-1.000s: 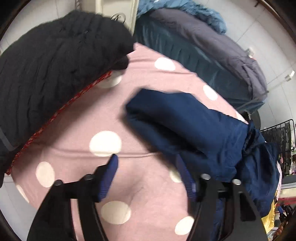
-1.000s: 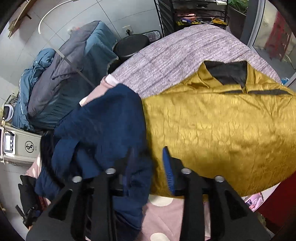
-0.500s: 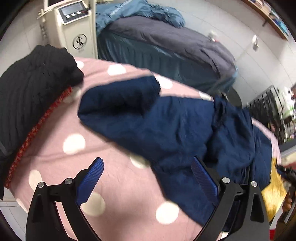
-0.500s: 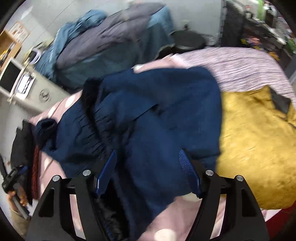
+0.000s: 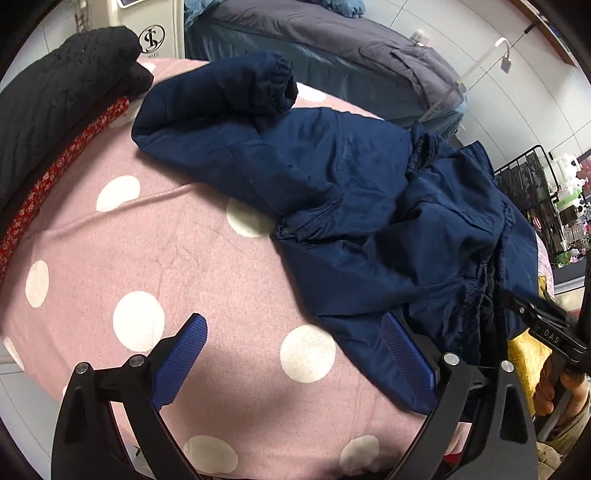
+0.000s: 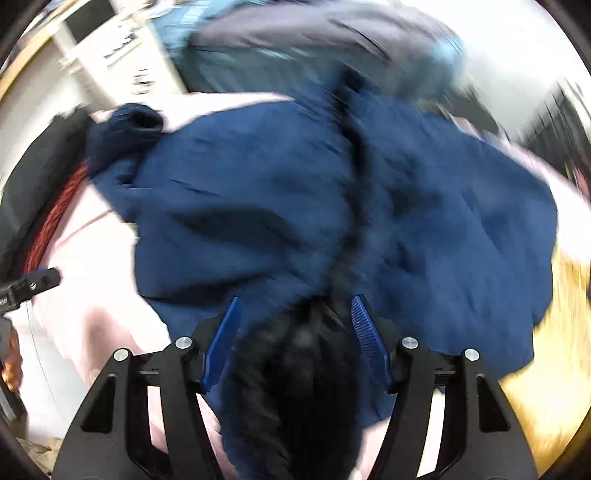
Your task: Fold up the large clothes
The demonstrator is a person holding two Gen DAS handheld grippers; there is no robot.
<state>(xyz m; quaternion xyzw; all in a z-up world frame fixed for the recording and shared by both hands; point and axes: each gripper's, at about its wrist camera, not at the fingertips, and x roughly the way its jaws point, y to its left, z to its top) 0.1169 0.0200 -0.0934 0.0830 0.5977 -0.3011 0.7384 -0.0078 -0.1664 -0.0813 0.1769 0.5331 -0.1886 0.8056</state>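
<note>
A navy padded jacket (image 5: 351, 192) lies crumpled on the pink polka-dot cover (image 5: 147, 258), one sleeve with an elastic cuff (image 5: 273, 81) folded back at the far left. My left gripper (image 5: 295, 347) is open and empty above the cover, its right finger beside the jacket's near hem. My right gripper (image 6: 295, 332) is open over the jacket (image 6: 258, 206); dark lining or collar (image 6: 306, 369) lies between its jaws, blurred by motion. The right gripper also shows at the right edge of the left wrist view (image 5: 546, 328).
A black knitted garment (image 5: 55, 103) over red patterned cloth (image 5: 40, 184) lies at the left. A mustard-yellow jacket (image 6: 554, 350) lies at the right. Grey and teal bedding (image 5: 332, 48), a white appliance (image 5: 155, 33) and a black wire rack (image 5: 528, 177) stand behind.
Both grippers opened wide and pulled back toward the near edge. The jacket now lies spread further over the cover. The right wrist view swung left and is blurred.
</note>
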